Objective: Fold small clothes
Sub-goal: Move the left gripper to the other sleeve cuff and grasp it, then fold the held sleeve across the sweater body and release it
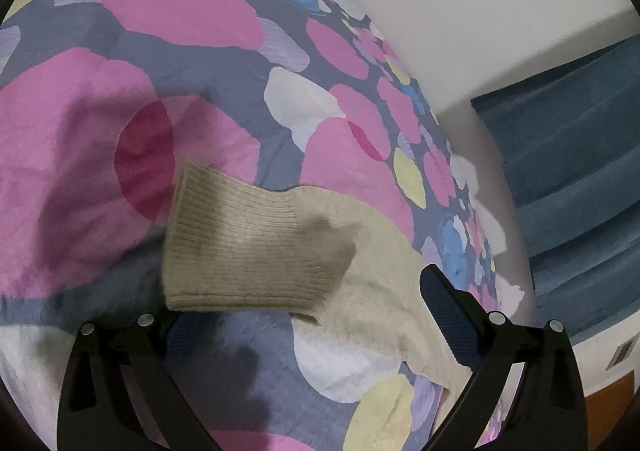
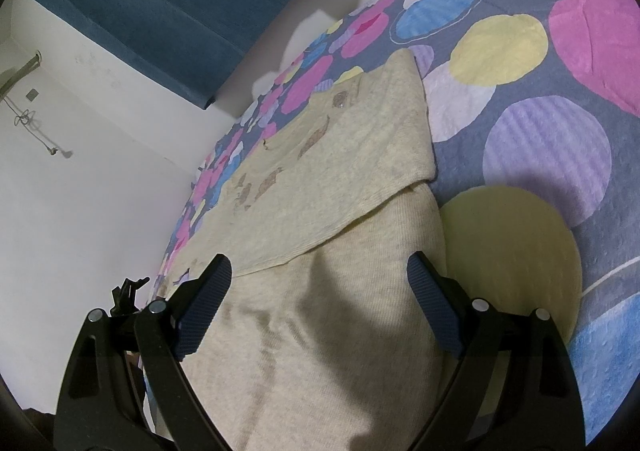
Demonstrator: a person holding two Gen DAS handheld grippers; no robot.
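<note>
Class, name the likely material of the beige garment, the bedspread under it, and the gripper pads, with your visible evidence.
Beige garment: soft knit, probably cotton or wool; ribbed cuff.
Bedspread: matte, crinkled woven or quilted fabric.
Gripper pads: dark blue, ridged, apparently rubber.

The left hand-held gripper (image 1: 296,315) had matte black angular arms, each fitted with two round silver pivot screws. The right hand-held gripper (image 2: 320,291) matched it, and its fingers (image 2: 204,307) carried ribbed navy-blue pads.
</note>
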